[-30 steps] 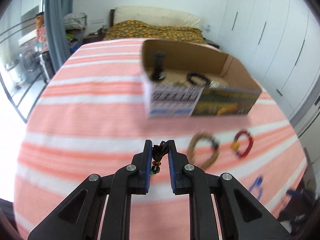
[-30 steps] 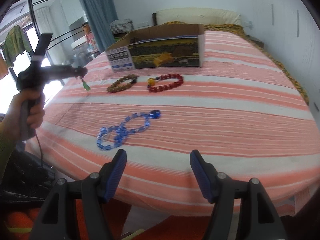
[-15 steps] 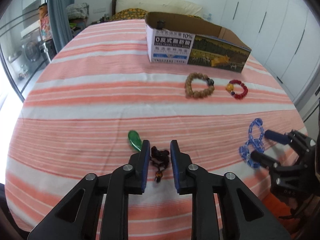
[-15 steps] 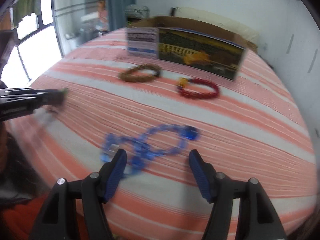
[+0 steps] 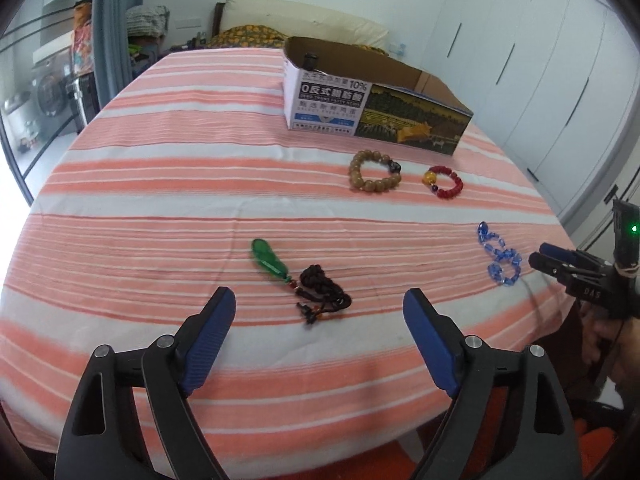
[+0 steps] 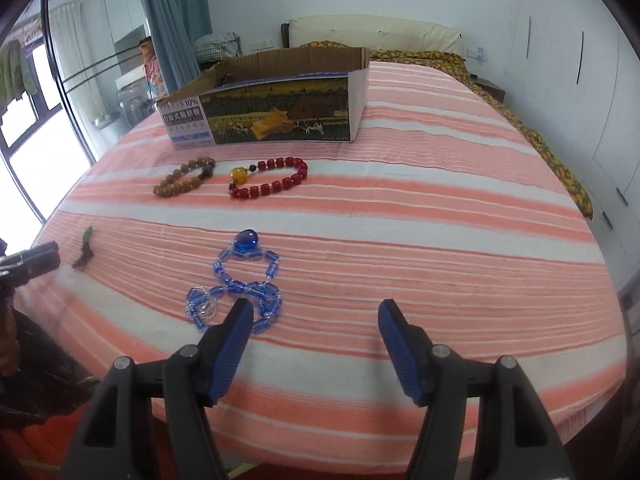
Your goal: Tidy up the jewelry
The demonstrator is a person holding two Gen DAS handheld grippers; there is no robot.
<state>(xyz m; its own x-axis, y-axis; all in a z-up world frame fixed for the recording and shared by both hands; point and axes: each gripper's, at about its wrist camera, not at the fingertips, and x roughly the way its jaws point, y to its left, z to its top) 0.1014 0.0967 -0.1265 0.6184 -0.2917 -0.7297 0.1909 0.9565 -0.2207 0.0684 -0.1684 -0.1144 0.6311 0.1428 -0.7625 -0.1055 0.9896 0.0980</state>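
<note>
A green pendant on a dark cord [image 5: 298, 276] lies on the striped cloth just ahead of my open, empty left gripper [image 5: 318, 300]. It also shows in the right wrist view [image 6: 85, 249]. A blue bead necklace [image 6: 236, 280] [image 5: 498, 256] lies in front of my open right gripper [image 6: 316, 312], its near end beside the left finger [image 6: 236, 332]. A brown bead bracelet [image 5: 374, 171] [image 6: 185, 178] and a red bead bracelet [image 5: 443, 181] [image 6: 272, 178] lie in front of the open cardboard box [image 5: 372, 104] [image 6: 276, 116]. Something dark lies inside the box.
The striped cloth [image 5: 160, 200] covers a table whose near edge drops off just under both grippers. A bed [image 6: 400, 40], white wardrobes [image 5: 540, 60] and a curtain [image 6: 172, 20] stand beyond. The right gripper also shows at the right edge of the left wrist view [image 5: 560, 268].
My left gripper carried the green pendant down to the cloth, opened and let it go. My right gripper has moved closer to the blue necklace.
</note>
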